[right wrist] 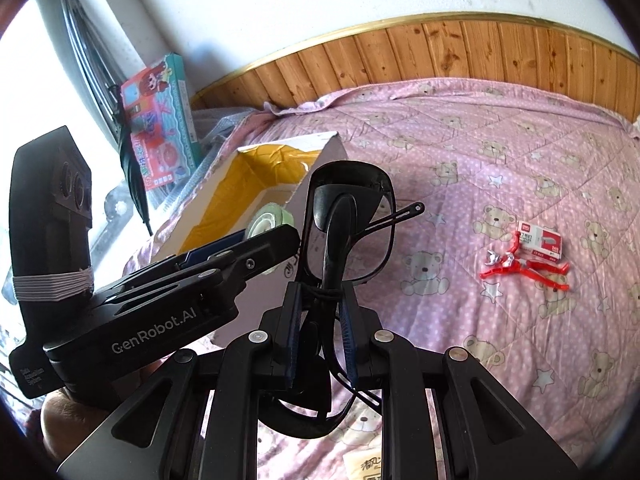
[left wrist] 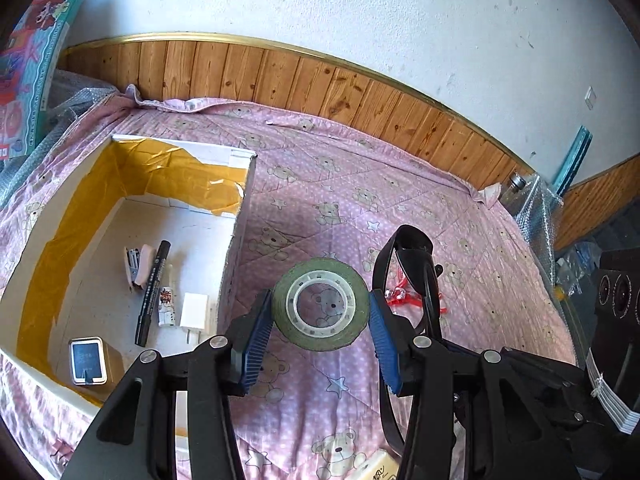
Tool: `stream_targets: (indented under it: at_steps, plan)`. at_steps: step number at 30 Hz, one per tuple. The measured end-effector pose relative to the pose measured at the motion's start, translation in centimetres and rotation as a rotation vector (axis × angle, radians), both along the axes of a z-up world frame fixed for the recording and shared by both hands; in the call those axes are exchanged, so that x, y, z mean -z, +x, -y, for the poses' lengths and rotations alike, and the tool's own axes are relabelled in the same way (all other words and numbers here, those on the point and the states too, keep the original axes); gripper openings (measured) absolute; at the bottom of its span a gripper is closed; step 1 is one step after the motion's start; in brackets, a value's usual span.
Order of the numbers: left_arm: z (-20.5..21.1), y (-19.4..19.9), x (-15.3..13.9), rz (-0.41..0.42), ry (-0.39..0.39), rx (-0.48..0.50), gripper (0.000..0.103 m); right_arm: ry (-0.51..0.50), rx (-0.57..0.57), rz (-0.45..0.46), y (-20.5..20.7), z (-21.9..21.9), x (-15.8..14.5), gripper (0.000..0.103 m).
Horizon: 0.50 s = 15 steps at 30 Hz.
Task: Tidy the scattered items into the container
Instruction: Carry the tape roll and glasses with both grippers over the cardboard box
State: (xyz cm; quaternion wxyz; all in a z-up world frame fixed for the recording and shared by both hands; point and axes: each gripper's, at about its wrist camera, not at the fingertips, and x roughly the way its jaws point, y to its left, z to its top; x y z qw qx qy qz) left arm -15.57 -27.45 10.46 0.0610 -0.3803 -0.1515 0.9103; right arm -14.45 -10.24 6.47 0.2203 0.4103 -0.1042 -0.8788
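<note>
Tape roll (left wrist: 321, 304): held between the blue pads of the left gripper (left wrist: 322, 322), ring face toward the camera, raised above the pink bear-print bed cover (left wrist: 460, 208). Fingers closed on its outer rim from both sides.

Container: open cardboard box (left wrist: 240, 216) with yellow lining, just left of the roll; its near wall stands between roll and interior. Judged requirement: carry the roll leftward over that wall before release. The left gripper is the nearer of the two to the box.

Box contents visible: stapler (left wrist: 138, 266), black marker (left wrist: 152, 292), white charger (left wrist: 193, 312), small tin (left wrist: 89, 361).

Sunglasses (right wrist: 348, 224): clamped in the right gripper (right wrist: 320, 336), fingers closed on the folded frame, long axis running upward away from the camera, beside and right of the left gripper.

Still on the bed, well right of the box: red plastic pieces (right wrist: 524, 268) touching a staple box (right wrist: 540, 240).
</note>
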Motion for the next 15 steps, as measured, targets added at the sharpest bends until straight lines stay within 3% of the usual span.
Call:
stream_targets:
  at_steps: [15]
  plan:
    - [7.1, 2.7, -2.6, -0.087, 0.088, -0.095, 0.049, 0.063, -0.098, -0.060, -0.1, 7.4, -3.3, 0.020]
